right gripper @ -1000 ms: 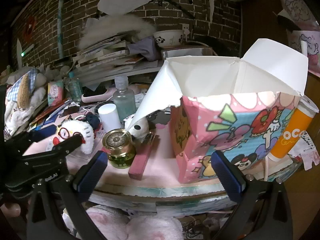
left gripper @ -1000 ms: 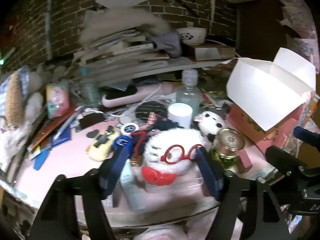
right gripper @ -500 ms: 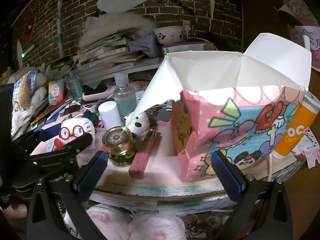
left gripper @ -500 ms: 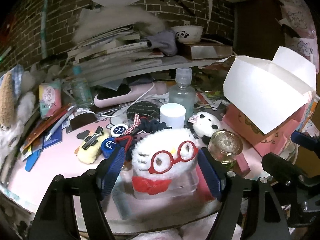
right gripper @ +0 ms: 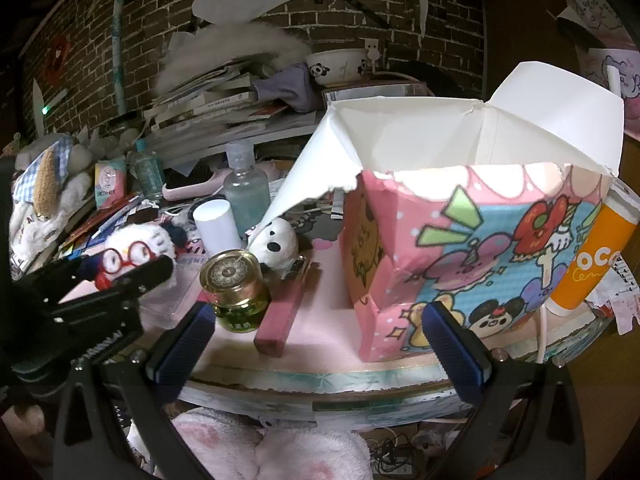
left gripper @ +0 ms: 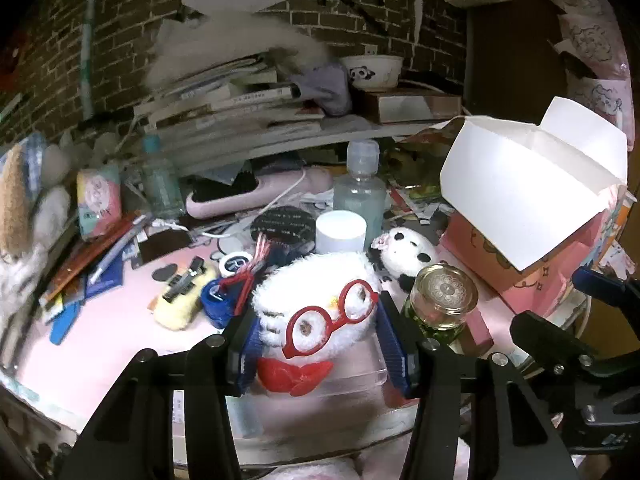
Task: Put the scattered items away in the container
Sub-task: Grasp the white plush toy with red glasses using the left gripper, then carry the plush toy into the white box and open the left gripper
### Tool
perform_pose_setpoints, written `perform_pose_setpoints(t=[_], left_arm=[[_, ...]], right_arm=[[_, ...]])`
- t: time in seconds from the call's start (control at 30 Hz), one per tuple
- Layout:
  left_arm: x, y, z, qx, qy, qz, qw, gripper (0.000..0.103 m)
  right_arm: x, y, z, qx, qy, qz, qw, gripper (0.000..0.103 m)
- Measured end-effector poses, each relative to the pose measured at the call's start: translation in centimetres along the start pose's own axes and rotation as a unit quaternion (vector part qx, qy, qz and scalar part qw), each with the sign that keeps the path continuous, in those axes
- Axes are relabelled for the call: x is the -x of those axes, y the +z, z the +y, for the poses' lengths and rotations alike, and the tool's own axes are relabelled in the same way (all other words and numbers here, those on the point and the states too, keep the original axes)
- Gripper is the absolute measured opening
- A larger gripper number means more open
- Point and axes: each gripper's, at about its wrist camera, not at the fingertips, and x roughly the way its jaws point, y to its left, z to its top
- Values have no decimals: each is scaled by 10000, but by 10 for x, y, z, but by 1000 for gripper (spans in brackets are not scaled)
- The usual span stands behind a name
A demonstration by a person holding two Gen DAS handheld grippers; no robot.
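Left claw [left gripper: 320, 336] is clenched on the white plush toy [left gripper: 316, 316] low over the table [left gripper: 100, 340] (right claw [right gripper: 316, 336] waits released), so it should lift high, clearing the gold-lidded jar [left gripper: 444, 300] toward the pink carton [right gripper: 460, 256].

Counts showing on the pink table [left gripper: 120, 344]: two plush toys, white with red glasses [left gripper: 320, 316] and panda [left gripper: 404, 252]; two clear bottles [left gripper: 362, 192] [left gripper: 158, 178]; one gold-lidded jar [left gripper: 444, 300]; one cartoon box [right gripper: 480, 248].
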Motion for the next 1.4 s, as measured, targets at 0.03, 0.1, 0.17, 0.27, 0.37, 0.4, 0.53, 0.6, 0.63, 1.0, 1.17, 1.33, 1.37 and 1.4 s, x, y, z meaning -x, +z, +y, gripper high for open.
perform_pose_setpoints(t=[0.03,0.1,0.17,0.27,0.37,0.4,0.53,0.6,0.63,1.0,1.17,1.33,1.37,1.4], left_arm=[[2,1,1,10,15,-16,10000,42],[7,6,5,61,-31,-43,10000,41],[12,12,7,65,-36,-86,9999,40],[22,25,9,0,-6,-230,9997,39],[30,40,8,-92,-99,-348,9993,39],[32,46,6,-131,-139,-387,9991,38],[39,74,-8,-336,-531,-524,9966,36],[43,90,-20,-495,-791,-579,9940,35],[42,99,-28,-581,-920,-584,9923,35],[12,163,-135,-1649,-2273,251,9594,28],[-19,159,-164,-1931,-2199,994,9510,28],[-41,153,-178,-1977,-1986,1453,9489,28],[-43,152,-179,-1967,-1984,1512,9482,28],[-47,151,-180,-1961,-1965,1584,9476,28]], right_arm=[[0,0,0,2,-2,-4,10000,103],[0,1,0,4,-8,-3,10000,103],[0,1,1,5,-4,-1,10000,103],[0,1,1,-3,4,-10,10000,103],[0,2,1,-6,3,-18,10000,103],[0,2,2,-2,2,-19,10000,103],[1,2,3,-1,8,-24,10000,103],[1,3,4,-4,18,-30,10000,103],[2,3,3,-11,20,-32,10000,103],[5,1,-5,-103,52,-51,9999,103],[5,0,-6,-132,89,-46,9999,103],[3,-1,-9,-178,149,-12,9997,103],[2,-2,-10,-177,178,-3,9997,103],[1,-3,-10,-174,220,7,9996,103]])
